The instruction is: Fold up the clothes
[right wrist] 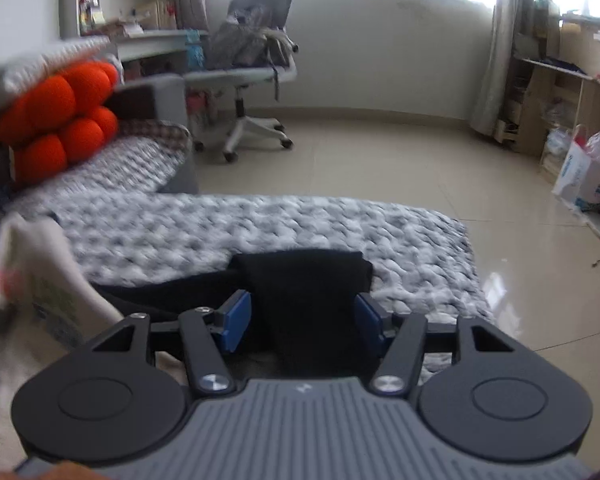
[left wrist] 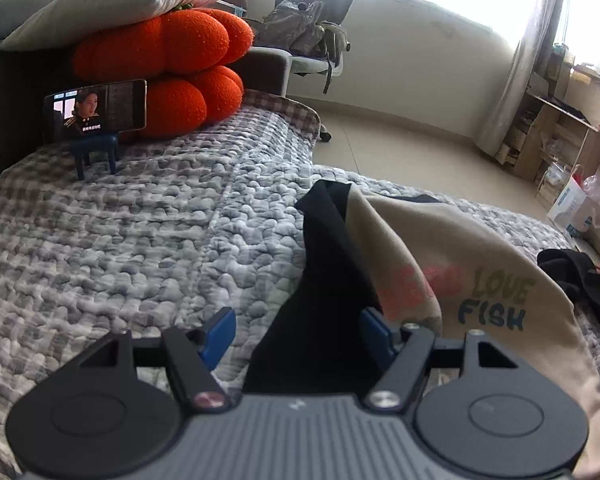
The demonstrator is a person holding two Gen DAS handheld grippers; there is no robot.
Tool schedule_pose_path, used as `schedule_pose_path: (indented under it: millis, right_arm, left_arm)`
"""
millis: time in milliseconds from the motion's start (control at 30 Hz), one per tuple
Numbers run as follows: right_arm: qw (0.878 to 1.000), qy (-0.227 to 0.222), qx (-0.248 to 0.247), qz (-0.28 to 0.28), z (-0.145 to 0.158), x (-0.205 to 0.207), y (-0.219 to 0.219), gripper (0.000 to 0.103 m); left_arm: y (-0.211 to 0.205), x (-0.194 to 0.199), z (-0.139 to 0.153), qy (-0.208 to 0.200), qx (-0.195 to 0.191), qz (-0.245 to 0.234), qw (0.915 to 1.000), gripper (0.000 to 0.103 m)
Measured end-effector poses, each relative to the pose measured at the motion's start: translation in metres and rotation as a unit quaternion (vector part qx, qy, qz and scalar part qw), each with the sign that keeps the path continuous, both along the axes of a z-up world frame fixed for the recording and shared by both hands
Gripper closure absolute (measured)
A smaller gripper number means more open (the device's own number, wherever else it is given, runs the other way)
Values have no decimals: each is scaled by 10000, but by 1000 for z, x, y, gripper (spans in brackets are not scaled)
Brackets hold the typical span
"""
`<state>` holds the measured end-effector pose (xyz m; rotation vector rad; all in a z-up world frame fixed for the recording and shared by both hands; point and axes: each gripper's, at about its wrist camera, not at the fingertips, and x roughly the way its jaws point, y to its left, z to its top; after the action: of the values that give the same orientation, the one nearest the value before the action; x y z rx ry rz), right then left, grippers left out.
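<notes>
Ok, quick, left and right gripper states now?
Left gripper: open, black sleeve lying loose between the pads.
Right gripper: open, black fabric between the pads, not pinched.

At ten o'clock, orange cushions (left wrist: 171, 68) sit behind a phone (left wrist: 95, 110); an office chair (left wrist: 316, 28) stands at twelve o'clock.

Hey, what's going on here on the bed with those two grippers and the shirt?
A person holding a gripper in each hand is folding clothes on a bed covered by a grey quilt. The garment is a beige T-shirt with black sleeves and printed lettering. The left gripper stands open with a black sleeve lying between its fingers. The right gripper is open too, around the other black sleeve. Neither seems to pinch the fabric.
</notes>
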<state>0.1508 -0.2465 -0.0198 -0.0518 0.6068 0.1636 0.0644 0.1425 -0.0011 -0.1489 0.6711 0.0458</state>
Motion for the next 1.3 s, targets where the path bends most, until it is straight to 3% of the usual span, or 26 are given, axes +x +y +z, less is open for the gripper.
schedule_pose_path:
  millis: [100,167,200,267,333,400,433,500,533,600,900,1000,1200,1233,1300]
  right_arm:
    - [9997,45,-236,98,-12,-1,2,44]
    - [9996,31,-269,21,-17,-1,1,62]
    - [9997,0,-246,-14,-18,-2,0,66]
    - [9996,-62,-254,-65,-18,-3,-1,94]
    - [9993,-153,-306,-117,-14,-6,0,96]
    - [9984,-315,-438,-190,-9,-9,2,97]
    - [9974,-427,-530,-238,-5,-11,3,97]
    - [9945,-688,-708,-358,5,-17,0,97]
    - [9928,-813,-779,-419,10,-20,-2,97]
    - [9895,-1027,-860,-541,21,-24,-9,98]
    - [9729,-1846,-908,-1057,67,-36,-36,98]
    - [9651,-2137,-963,-1167,84,-39,-42,99]
    - [9377,-2944,-684,-1712,108,-68,-60,99]
    - [9387,-2895,-706,-1731,104,-66,-62,99]
    - [9543,-2449,-793,-1516,85,-52,-64,99]
  left_arm:
    - [1,-8,9,-128,-90,35,9999,33]
    - [1,-18,18,-329,-214,-23,9992,29]
    - [-2,-21,20,-396,-211,-63,9990,27]
    - [-14,-21,21,-372,17,-155,9992,23]
    - [-26,-16,16,-271,277,-139,9991,25]
    - [-32,-9,9,-91,424,-52,9990,52]
    - [-33,-4,5,18,427,-3,9991,74]
    - [-23,-1,7,62,354,186,9992,87]
    - [-17,-1,9,38,341,303,9990,102]
    - [-5,0,15,-27,346,504,9981,101]
    - [33,15,68,-544,1118,818,9889,101]
    - [45,25,88,-713,1102,919,9871,101]
    - [38,38,100,-964,1351,879,9822,101]
    - [37,45,96,-907,1381,882,9823,101]
    - [34,57,79,-646,1441,745,9846,101]
